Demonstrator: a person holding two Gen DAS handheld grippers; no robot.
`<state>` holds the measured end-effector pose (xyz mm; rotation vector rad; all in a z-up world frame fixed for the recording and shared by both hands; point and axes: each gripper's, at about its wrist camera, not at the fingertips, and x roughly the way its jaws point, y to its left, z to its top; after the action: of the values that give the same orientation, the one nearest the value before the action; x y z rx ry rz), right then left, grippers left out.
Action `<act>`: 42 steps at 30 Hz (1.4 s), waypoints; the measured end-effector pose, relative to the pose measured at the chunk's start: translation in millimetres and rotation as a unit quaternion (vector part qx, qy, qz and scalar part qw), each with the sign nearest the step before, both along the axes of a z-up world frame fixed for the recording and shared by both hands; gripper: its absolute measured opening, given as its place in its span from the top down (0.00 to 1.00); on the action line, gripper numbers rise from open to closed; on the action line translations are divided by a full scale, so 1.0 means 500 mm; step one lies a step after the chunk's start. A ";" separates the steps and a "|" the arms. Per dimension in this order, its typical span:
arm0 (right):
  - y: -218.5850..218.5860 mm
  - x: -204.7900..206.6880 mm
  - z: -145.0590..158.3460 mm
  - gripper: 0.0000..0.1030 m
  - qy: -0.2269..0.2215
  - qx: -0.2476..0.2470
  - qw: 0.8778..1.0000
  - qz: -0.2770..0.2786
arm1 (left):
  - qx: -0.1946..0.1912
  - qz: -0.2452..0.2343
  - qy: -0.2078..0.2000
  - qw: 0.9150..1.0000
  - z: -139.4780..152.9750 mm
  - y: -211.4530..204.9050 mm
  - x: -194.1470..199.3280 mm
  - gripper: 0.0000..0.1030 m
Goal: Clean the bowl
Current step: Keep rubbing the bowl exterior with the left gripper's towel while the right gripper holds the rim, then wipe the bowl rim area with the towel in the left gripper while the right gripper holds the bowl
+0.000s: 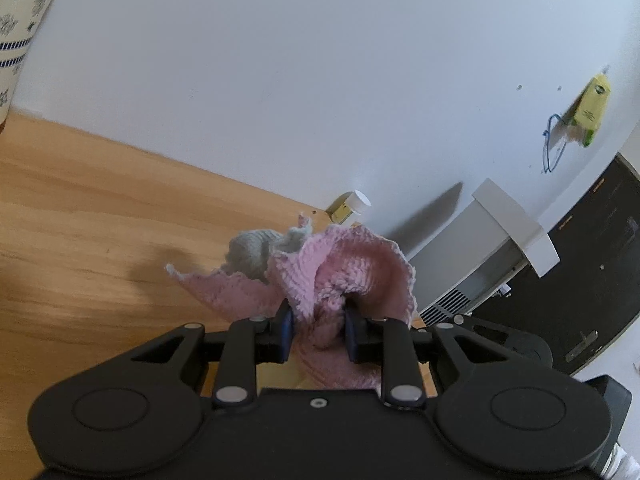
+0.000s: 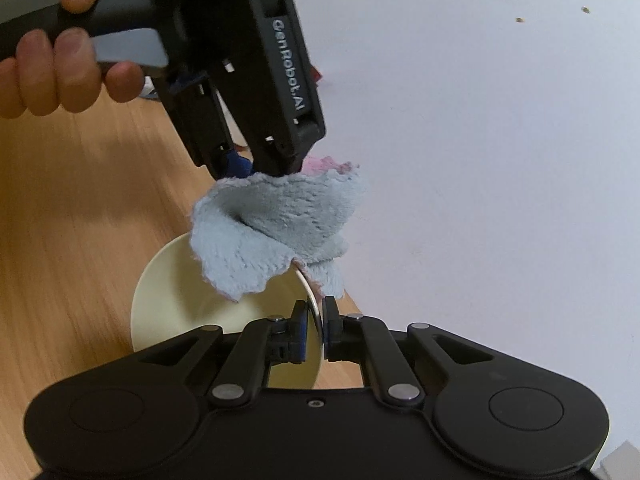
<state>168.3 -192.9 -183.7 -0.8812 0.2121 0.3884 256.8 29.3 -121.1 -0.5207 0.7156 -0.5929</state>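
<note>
the right tongs [image 2: 315, 322] are squeezed nearly all the way closed on the rim of the cream bowl [image 2: 176, 292]. the thin edge of the bowl sits right between the two blue pads. the bowl is tipped up on its side, so its open face points to the left of these tongs and a bit up, and its rim runs straight away from them. the bowl hangs over the wooden table [image 2: 68, 220].

the left tongs [image 1: 316, 330] are pinched tight on a bunched cloth [image 1: 344, 272], pink on one side and blue-grey on the other. in the right view a hand [image 2: 60, 68] holds the left tongs above the bowl, and the cloth hangs down from their tips onto the bowl's upper rim and inside.
</note>
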 end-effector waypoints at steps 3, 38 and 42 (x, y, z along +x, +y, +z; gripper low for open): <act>-0.014 -0.005 -0.003 0.92 0.000 0.019 1.000 -0.014 | 0.008 0.003 -0.006 1.000 -0.005 0.005 -0.004 0.76; -0.011 0.069 0.028 0.88 0.037 0.075 0.994 -0.069 | 0.030 -0.024 -0.004 0.999 0.011 -0.052 0.021 0.79; -0.010 0.077 0.028 0.88 0.041 0.081 0.994 -0.069 | 0.003 -0.004 0.024 1.000 -0.020 -0.018 0.027 0.79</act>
<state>206.7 -197.7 -169.9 -0.6880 0.3111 0.3083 270.1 20.2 -131.0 -0.5285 0.7658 -0.5874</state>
